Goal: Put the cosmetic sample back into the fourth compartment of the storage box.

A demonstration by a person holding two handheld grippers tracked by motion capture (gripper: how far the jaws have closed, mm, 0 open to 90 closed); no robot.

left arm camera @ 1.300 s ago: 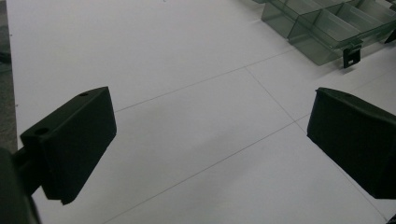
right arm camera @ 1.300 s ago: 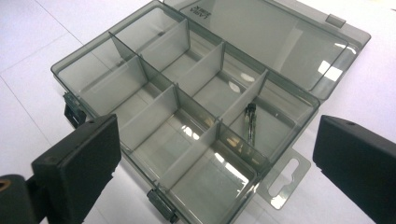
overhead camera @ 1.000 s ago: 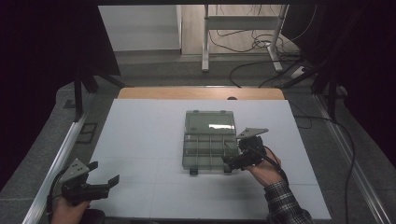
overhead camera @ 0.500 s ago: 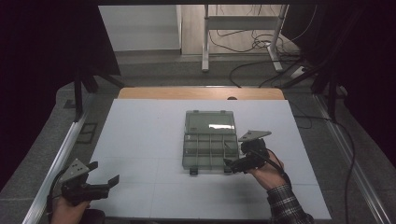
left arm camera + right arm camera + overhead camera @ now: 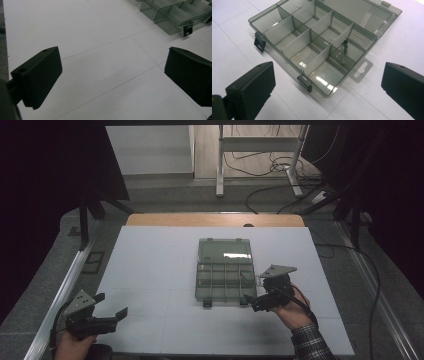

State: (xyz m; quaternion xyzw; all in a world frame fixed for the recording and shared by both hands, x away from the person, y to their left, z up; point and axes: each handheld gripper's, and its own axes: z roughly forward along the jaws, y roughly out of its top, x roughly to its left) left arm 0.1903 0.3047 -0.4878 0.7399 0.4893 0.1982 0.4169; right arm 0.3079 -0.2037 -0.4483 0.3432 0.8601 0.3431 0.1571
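Note:
An open clear grey compartment box [image 5: 224, 270] lies in the middle of the white table, its lid [image 5: 225, 250] folded flat on the far side. In the right gripper view the box [image 5: 322, 45] has several divided cells, and a small dark part [image 5: 345, 46] stands in one cell on the right. My right gripper [image 5: 251, 303] is open at the box's near right corner, apart from it; between its jaws [image 5: 327, 82] are that corner and a latch. My left gripper [image 5: 112, 305] is open at the table's near left, with bare table between its jaws [image 5: 112, 75]. The box's corner [image 5: 175, 15] lies far ahead of them.
The white table top [image 5: 150, 260] has a wooden strip [image 5: 215, 220] along its far edge and a metal rail [image 5: 60, 290] down its left side. Cables [image 5: 260, 170] and a metal frame's legs [image 5: 220, 165] are on the floor beyond.
My right gripper has drawn back from the box's right side toward the near edge of the table. The left gripper has stayed where it was.

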